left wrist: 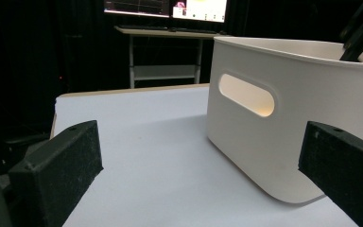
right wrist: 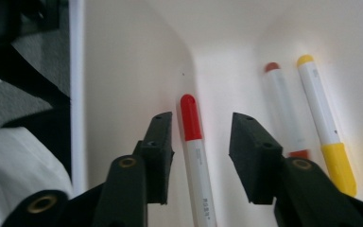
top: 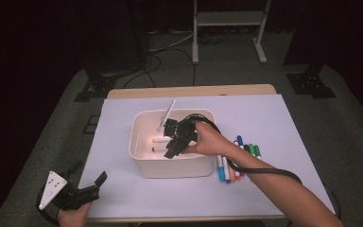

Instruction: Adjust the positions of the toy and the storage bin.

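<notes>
Right gripper (right wrist: 201,151) down inside white bin (top: 142,163), close along one inner wall. Jaws parted, pads clear of red-capped marker (right wrist: 194,156) lying between them on bin floor; released, not grasping. Little spare room on wall side of that marker; more open floor on other side before two further markers, one dark-red-capped (right wrist: 283,106), one yellow-capped (right wrist: 324,123), lying side by side near opposite wall. White marker (top: 167,115) leaning against far rim of bin, tip above edge.

Bin near middle of table (top: 264,113), wide bare surface around it. Row of loose markers (top: 238,158) just beside bin's right wall, partly under right forearm.

Left gripper (top: 82,189) at near left edge of table, well apart from bin, jaws spread wide, nothing between them. In left gripper view, bin's handle slot (left wrist: 246,93) facing it, bare table between.
</notes>
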`<state>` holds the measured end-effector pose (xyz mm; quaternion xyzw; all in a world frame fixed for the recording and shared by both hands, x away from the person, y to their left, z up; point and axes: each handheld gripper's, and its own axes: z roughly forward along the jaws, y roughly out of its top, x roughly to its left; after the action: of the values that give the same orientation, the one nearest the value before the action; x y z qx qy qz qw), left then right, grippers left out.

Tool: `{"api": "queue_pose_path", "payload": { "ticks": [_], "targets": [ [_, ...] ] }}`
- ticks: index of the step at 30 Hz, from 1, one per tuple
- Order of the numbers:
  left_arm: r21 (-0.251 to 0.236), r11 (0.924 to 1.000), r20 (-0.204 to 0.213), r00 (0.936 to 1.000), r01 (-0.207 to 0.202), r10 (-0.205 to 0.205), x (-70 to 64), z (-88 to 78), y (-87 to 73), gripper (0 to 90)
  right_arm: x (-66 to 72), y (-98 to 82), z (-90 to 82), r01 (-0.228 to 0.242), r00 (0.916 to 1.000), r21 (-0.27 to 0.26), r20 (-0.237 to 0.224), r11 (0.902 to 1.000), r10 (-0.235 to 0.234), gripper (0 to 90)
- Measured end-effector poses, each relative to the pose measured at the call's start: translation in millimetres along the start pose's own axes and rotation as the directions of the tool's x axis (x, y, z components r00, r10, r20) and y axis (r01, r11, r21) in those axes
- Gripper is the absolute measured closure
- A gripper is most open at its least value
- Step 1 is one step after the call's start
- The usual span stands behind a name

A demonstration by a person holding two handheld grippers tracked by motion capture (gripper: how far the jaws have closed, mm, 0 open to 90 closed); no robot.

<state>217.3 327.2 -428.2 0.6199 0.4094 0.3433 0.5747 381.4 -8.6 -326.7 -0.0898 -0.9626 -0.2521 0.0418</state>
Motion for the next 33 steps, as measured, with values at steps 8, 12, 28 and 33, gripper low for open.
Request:
{"api": "queue_pose_path", "payload": {
  "ticks": [8, 12, 28, 33],
  "targets": [
    [0.004, 1.0000, 0.003, 1.0000, -0.006, 0.006, -1.1, 0.6, 0.3, 0.0, 13.2, -23.7, -52.1, -0.030, 0.9995, -0.179, -0.001, 0.9834, 0.030, 49.4],
    [0.003, 1.0000, 0.000, 1.0000, -0.007, 0.007, -1.6, 0.7, 0.3, 0.0, 23.9, -40.3, -78.5, -0.031, 0.9985, -0.277, 0.035, 0.9604, 0.042, 45.9],
    [0.006, 0.9999, -0.001, 0.9999, -0.014, 0.014, -3.5, 1.4, 0.5, 0.0, 36.5, -154.9, -137.7, -0.167, 0.9551, -0.415, 0.157, 0.8944, 0.251, 35.8],
    [0.009, 0.9999, -0.004, 0.9999, -0.015, 0.015, -4.5, 1.8, 0.5, 0.0, 31.1, -196.0, -131.9, -0.239, 0.9235, -0.430, 0.176, 0.8706, 0.341, 35.1]
  ]
}}
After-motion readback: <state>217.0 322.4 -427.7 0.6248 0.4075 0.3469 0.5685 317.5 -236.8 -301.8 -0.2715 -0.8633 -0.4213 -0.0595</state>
